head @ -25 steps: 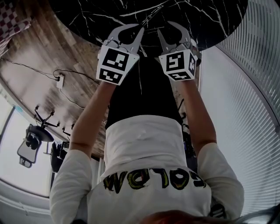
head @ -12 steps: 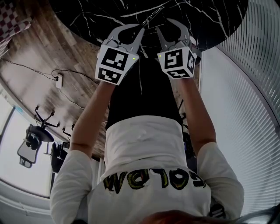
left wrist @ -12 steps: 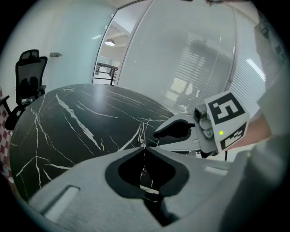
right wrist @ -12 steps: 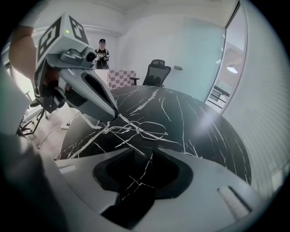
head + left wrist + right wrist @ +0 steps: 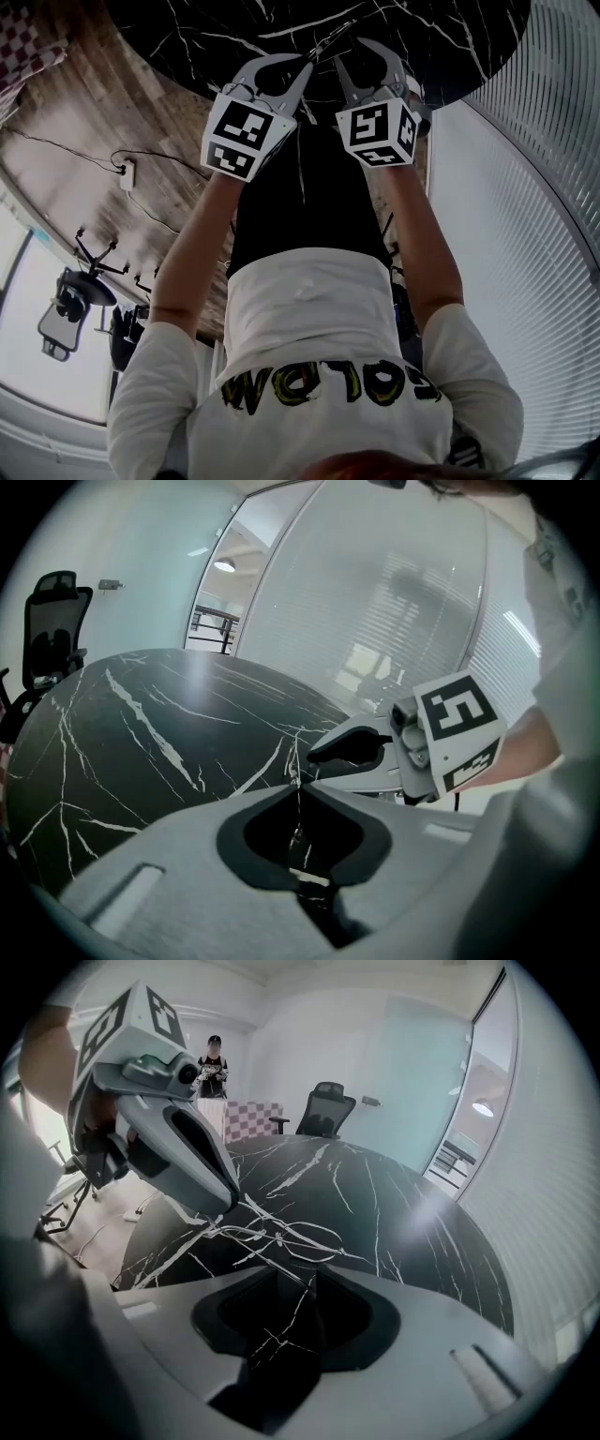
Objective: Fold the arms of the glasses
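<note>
Left gripper (image 5: 298, 787) clamps glasses (image 5: 281, 1237) near table (image 5: 394, 1204) edge; right gripper (image 5: 298, 1279), just opening, loosely straddles them.

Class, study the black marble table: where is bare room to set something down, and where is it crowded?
Bare: the far half of the table, from the glasses out to the rim by the office chair. Crowded: the near edge, where the left gripper pinches the glasses and the right gripper, its jaws just opening, straddles one arm.
</note>
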Tool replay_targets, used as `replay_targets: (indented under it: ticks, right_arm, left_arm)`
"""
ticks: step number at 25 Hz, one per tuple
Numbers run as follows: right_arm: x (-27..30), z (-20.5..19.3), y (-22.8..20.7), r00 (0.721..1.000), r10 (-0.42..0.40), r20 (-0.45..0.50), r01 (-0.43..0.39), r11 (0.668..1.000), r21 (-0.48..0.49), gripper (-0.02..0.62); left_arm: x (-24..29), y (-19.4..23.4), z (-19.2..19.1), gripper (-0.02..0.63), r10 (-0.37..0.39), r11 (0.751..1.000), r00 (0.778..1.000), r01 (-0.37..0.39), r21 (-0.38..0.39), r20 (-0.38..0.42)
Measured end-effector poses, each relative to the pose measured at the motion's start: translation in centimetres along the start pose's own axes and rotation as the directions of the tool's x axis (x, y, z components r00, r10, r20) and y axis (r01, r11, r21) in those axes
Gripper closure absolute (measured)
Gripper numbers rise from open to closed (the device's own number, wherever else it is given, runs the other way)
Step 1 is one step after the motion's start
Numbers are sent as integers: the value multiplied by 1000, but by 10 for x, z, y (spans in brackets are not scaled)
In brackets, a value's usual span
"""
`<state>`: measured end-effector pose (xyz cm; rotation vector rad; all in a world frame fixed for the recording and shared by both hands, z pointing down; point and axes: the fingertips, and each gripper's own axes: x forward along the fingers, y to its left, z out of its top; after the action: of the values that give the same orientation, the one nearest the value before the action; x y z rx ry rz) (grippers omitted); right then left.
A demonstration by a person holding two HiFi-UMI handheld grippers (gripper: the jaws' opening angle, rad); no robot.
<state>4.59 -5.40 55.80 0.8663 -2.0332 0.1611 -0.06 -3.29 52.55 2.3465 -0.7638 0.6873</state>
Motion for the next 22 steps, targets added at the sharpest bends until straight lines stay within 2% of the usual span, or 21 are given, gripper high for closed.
replay_targets:
  ticks: [8,22]
  right_arm:
    - [1,2,-3,1000,-17,-3,17,1000,-10,460]
    - [0,-2,-10,999,-50,-10,50,997,51,445]
  left_arm:
    - [1,-5,-2,587,-40,999,999,40,-10,-11]
    - [2,-22,1,554,-94,994,996,95,59,-7]
